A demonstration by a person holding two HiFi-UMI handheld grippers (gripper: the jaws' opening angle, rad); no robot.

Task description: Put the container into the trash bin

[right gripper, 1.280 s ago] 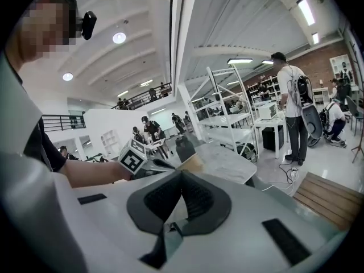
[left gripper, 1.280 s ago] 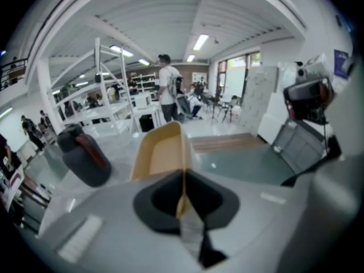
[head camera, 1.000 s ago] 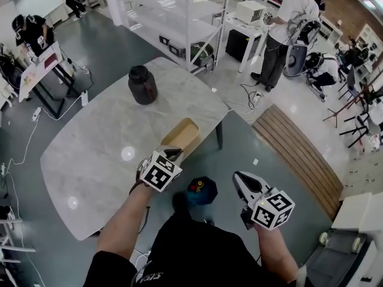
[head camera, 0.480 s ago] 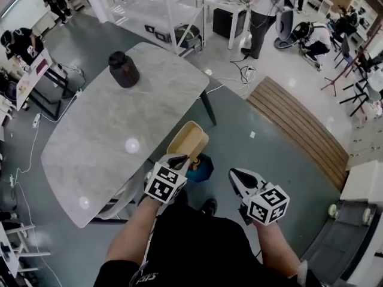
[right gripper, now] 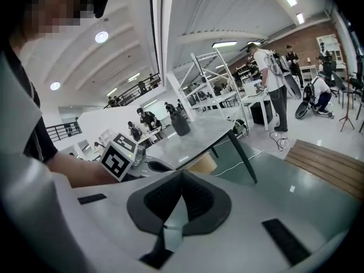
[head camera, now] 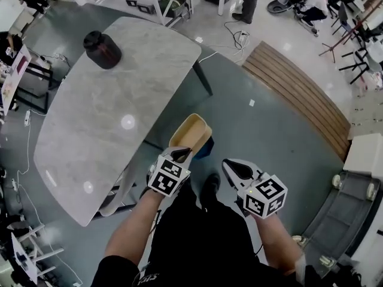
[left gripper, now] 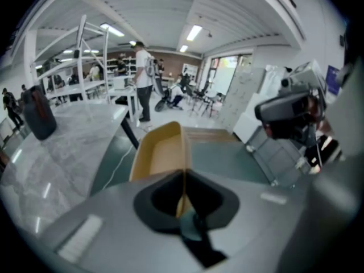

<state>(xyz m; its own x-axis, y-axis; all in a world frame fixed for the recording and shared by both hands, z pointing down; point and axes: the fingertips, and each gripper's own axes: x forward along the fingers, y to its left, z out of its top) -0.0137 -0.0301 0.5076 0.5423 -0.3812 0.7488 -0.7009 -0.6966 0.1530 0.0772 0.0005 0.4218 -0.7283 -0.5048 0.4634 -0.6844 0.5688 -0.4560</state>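
You are holding one tan, tray-shaped container (head camera: 190,131) in the air just past the near edge of the table (head camera: 90,136), over the grey floor (head camera: 263,130). Your left gripper (head camera: 181,153) is clamping the container's near wall, pinching the thin rim between its two jaws. One blue sliver of the trash bin (head camera: 207,147) is showing under the container's lower right edge. Your right gripper (head camera: 232,167) is hanging just beside the left one, its jaws pressing together on nothing. Each gripper is carrying one marker cube (head camera: 168,176), two in all, printed with black-and-white squares and no readable words. On the single pale marble table, one dark jar (head camera: 102,48) is standing upright at the far end, well apart from the container; any print on it is too small to read. One slatted wooden platform (head camera: 299,94) is lying on the floor to the right.
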